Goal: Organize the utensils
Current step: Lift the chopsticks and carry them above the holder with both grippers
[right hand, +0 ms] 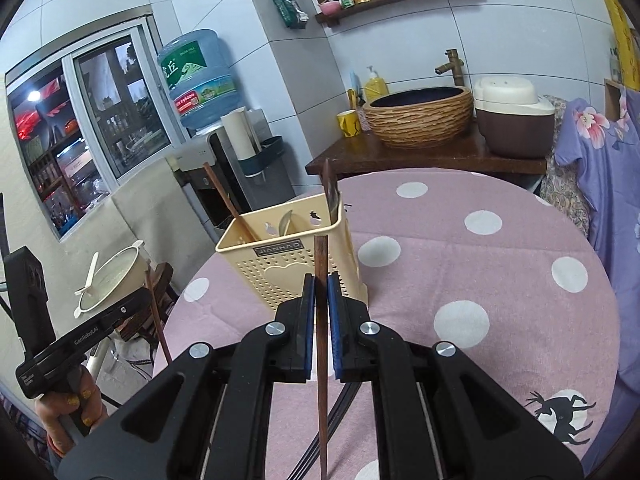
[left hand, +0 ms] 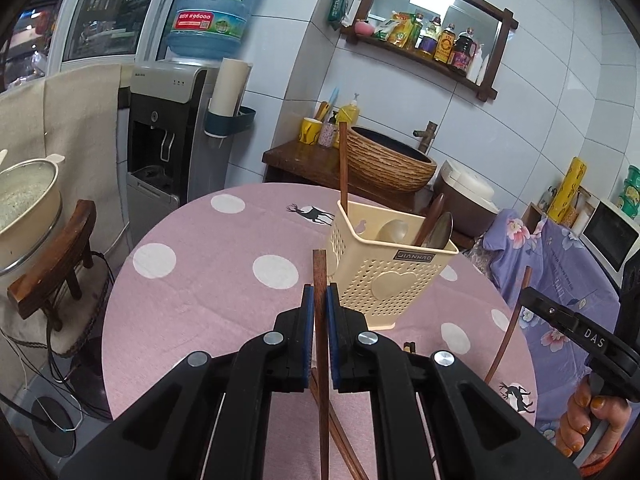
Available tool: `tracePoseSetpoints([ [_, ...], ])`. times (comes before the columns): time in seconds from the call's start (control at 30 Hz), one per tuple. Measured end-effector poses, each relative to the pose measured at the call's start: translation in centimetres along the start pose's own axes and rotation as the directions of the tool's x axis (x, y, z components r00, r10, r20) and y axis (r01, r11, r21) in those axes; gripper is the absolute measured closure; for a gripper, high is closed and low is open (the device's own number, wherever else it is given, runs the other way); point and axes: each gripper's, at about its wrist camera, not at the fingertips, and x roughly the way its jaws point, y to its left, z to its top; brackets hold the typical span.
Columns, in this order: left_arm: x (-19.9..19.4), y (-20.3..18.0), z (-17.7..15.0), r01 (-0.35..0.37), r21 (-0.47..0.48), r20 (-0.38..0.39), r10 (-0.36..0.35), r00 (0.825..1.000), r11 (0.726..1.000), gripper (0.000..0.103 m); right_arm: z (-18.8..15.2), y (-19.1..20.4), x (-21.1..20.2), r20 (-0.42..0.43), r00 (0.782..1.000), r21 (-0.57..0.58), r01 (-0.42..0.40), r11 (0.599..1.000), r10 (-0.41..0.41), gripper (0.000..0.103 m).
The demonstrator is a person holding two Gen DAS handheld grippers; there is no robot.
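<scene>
Left tool (left hand: 318, 300) pinching a chopstick (left hand: 320, 276); right tool (right hand: 320, 292) pinching another chopstick (right hand: 321, 264); best lowered tip-first, upright, into holder (left hand: 384, 276) on bench (left hand: 208, 292).

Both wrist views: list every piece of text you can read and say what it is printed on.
"JIANHAO": plate on the cream utensil basket.
"虎丘": green label of the water jug.
"96000", after blurred characters: red sticker on the same jug.
"DAS": right hand-held gripper, seen from the left wrist.
"GenRobot.AI": left hand-held gripper, seen from the right wrist.
Bottle labels on the wall shelf and the dispenser badge are too small to read.
</scene>
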Motion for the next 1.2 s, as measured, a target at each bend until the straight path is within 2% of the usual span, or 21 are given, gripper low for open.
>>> tracePoseSetpoints([
  [0.67, -2.0, -0.3, 2.3, 0.005, 0.012, 0.088, -0.006, 0.996, 1.000, 0.096, 2.1, 2.3, -0.9, 0.018, 0.999, -0.078, -0.025, 0.997, 0.027, 0.096],
  [0.7, -2.2, -0.3, 2.6, 0.005, 0.011, 0.096, -0.006, 0.995, 1.000, 0.102, 2.3, 2.4, -1.0, 0.021, 0.999, -0.079, -0.028, 0.997, 0.029, 0.096],
  [0.73, -2.3, -0.4, 2.9, 0.005, 0.014, 0.103, -0.007, 0.995, 1.000, 0.102, 2.5, 2.5, -1.2, 0.024, 0.999, -0.079, -0.031, 0.996, 0.033, 0.096],
  [0.83, -2.8, -0.9, 4.0, 0.005, 0.035, 0.130, -0.009, 0.992, 0.999, 0.102, 3.5, 2.7, -1.4, 0.026, 0.998, -0.069, -0.055, 0.996, 0.057, 0.096],
  [0.93, -3.2, -1.8, 4.8, -0.009, 0.069, 0.158, -0.002, 0.988, 0.998, 0.102, 4.2, 3.4, -1.6, 0.048, 0.998, -0.094, -0.035, 0.995, 0.040, 0.096],
  [1.07, -2.2, -0.9, 4.9, -0.018, 0.046, 0.138, 0.011, 0.990, 0.999, 0.102, 4.1, 3.6, -1.2, 0.042, 0.998, -0.099, -0.034, 0.995, 0.039, 0.096],
  [1.2, 0.5, 0.9, 4.5, -0.083, 0.033, 0.068, 0.081, 0.994, 0.996, 0.100, 3.9, 3.4, -1.1, 0.042, 0.999, -0.090, -0.031, 0.995, 0.035, 0.096],
])
